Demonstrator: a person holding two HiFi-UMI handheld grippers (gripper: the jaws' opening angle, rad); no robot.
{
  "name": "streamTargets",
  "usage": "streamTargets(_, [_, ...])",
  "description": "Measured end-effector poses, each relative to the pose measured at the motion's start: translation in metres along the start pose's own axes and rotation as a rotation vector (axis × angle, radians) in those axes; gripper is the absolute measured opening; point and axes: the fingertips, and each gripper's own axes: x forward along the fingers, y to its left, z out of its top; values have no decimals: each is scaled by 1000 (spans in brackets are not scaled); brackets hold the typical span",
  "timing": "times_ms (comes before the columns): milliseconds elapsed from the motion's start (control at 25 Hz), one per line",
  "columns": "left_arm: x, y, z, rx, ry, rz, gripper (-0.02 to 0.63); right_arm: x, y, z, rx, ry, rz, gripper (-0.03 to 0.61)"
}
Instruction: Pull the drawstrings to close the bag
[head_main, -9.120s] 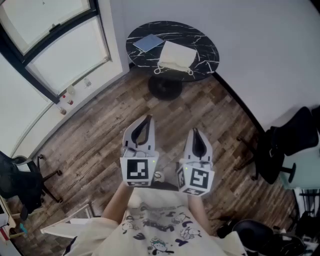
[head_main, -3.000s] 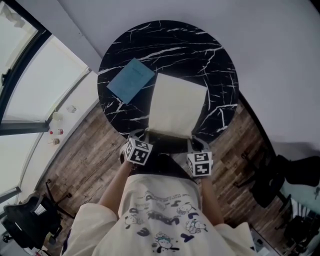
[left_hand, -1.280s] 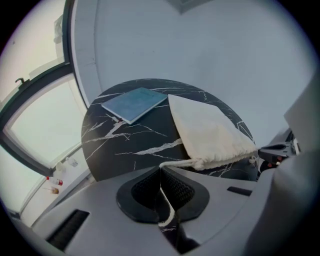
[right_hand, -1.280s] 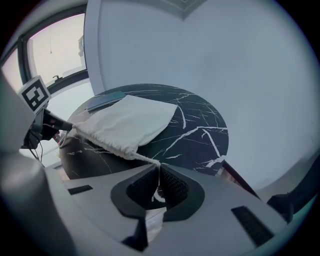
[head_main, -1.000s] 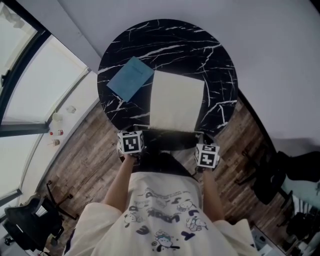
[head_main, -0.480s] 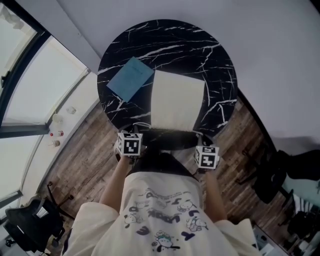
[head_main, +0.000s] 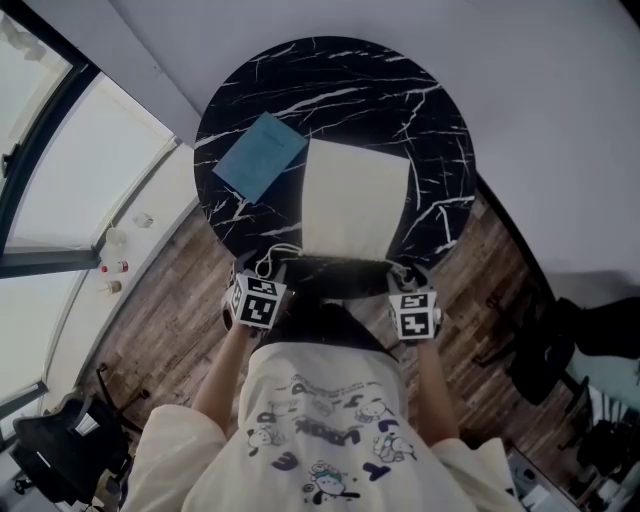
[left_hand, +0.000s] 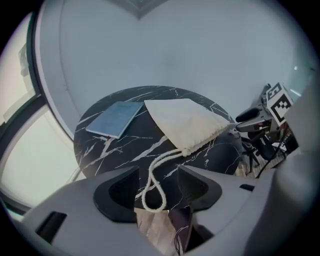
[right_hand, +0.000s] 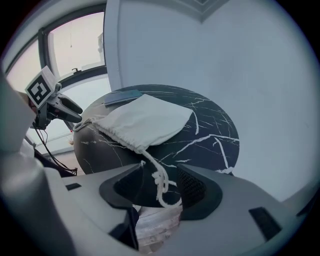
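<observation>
**Two drawstrings lying slack, neither one gripped**

The cream bag (head_main: 355, 200) is lying flat on the round black table (head_main: 400, 90), its gathered mouth facing the near rim (so the cords are within reach). The left drawstring (left_hand: 159, 162) and right drawstring (right_hand: 152, 162) are trailing loose. The left gripper (left_hand: 157, 192) and right gripper (right_hand: 160, 187) have just been opening. Both are gaping wide, with a cord passing between the jaws but unpinched, presumably to let it drop.

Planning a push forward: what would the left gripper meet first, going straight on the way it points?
Probably the cord loop, lying loose between the jaws of the left gripper, which have just been opening; right behind it, the black table. Depth is unclear.
</observation>
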Motion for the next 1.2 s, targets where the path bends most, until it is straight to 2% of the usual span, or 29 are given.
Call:
streamTargets(80, [-2,-7,9,56,-16,-4,265,6,7,6,-56,17,39,222])
streamTargets(280, [14,-37,31,284,-4,-62,267,22,23,10,-196,93,120,216])
streamTargets(440, [31,-54,32,373,71,-149,267,29,25,8,-240,133,151,179])
streamTargets(560, [39,-56,32,426,99,-156,267,31,28,4,-269,161,172,165])
streamTargets(720, [46,-57,31,460,130,-159,267,33,26,1,-264,173,167,98])
streamTargets(920, [50,-58,24,456,144,-176,259,36,21,0,-263,169,150,41])
streamTargets(1000, [50,-62,22,447,148,-193,220,37,20,-1,-255,166,147,31])
streamTargets(1080, [49,-64,21,448,154,-185,103,37,18,-1,-250,159,137,25])
streamTargets(1200, [48,-63,20,468,151,-152,83,34,17,0,-228,148,140,21])
